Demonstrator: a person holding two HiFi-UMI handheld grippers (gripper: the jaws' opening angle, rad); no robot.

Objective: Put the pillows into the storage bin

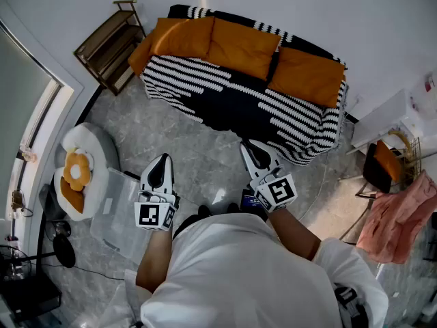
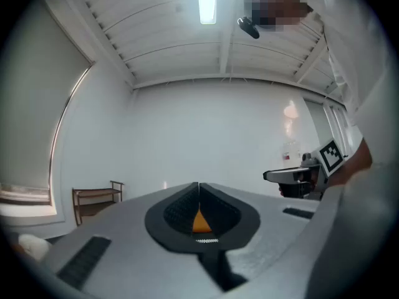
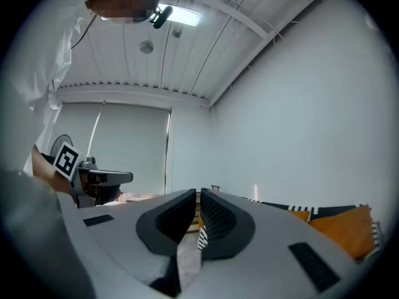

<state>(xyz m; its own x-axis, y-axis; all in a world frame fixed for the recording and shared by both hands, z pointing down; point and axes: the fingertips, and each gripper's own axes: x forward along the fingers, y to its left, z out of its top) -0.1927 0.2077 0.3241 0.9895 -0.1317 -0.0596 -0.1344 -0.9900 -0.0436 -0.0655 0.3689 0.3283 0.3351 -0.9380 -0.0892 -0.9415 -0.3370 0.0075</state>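
Observation:
Three orange pillows (image 1: 244,46) lean along the back of a sofa (image 1: 232,101) under a black-and-white striped cover. An orange corner of a pillow (image 3: 349,229) shows in the right gripper view. A clear storage bin (image 1: 109,214) stands on the floor at the left, beside the person. A flower-shaped orange cushion (image 1: 77,170) lies on a white round seat (image 1: 89,145). My left gripper (image 1: 162,158) (image 2: 199,198) is held level, short of the sofa, jaws pressed together and empty. My right gripper (image 1: 250,145) (image 3: 197,195) points at the sofa's front edge, only a thin slit between its jaws, nothing in it.
A wooden shelf (image 1: 109,43) (image 2: 96,198) stands against the wall left of the sofa. At the right are a white cabinet (image 1: 389,118), a dark chair (image 1: 379,164) and pink cloth (image 1: 399,217) on a rack. Grey tiled floor (image 1: 205,162) lies between me and the sofa.

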